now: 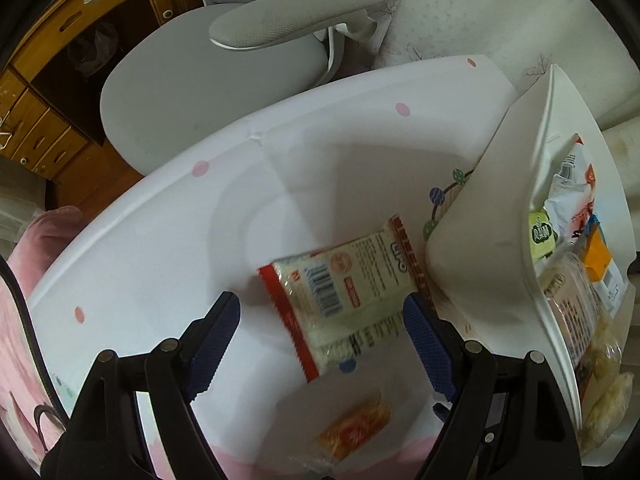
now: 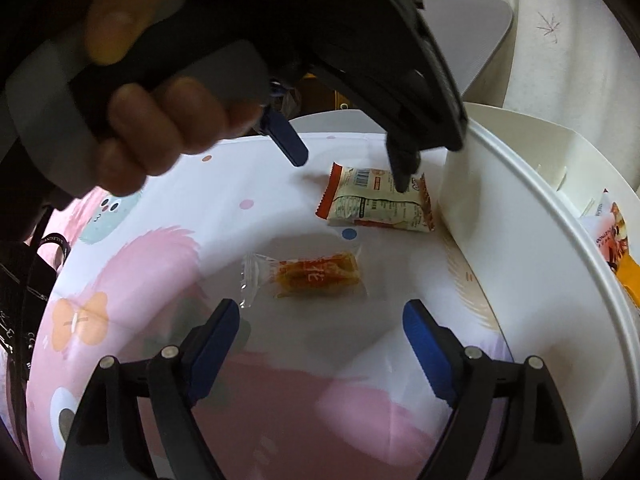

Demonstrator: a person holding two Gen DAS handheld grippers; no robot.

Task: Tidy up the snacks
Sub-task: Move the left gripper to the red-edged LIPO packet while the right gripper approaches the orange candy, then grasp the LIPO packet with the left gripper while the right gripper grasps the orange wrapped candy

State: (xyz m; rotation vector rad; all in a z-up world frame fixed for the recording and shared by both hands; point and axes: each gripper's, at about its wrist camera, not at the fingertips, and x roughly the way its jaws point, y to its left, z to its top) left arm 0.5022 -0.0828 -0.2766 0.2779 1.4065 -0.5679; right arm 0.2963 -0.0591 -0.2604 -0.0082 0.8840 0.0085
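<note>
A white snack packet with red ends (image 1: 344,296) (image 2: 378,200) lies on the patterned tablecloth beside a white bin (image 1: 480,240) (image 2: 520,208). My left gripper (image 1: 320,316) is open and hovers just above the packet; in the right wrist view it (image 2: 352,168) hangs over the packet with one finger near its top. A small clear-wrapped orange snack (image 2: 316,274) (image 1: 352,432) lies nearer. My right gripper (image 2: 320,320) is open and empty, a little short of the orange snack.
The white bin holds several snack packets (image 1: 580,260). A grey office chair (image 1: 224,72) stands behind the table's far edge (image 1: 160,184). Wooden drawers (image 1: 40,120) are at the far left. A pink cushion and a dark bag (image 2: 24,280) lie at the left.
</note>
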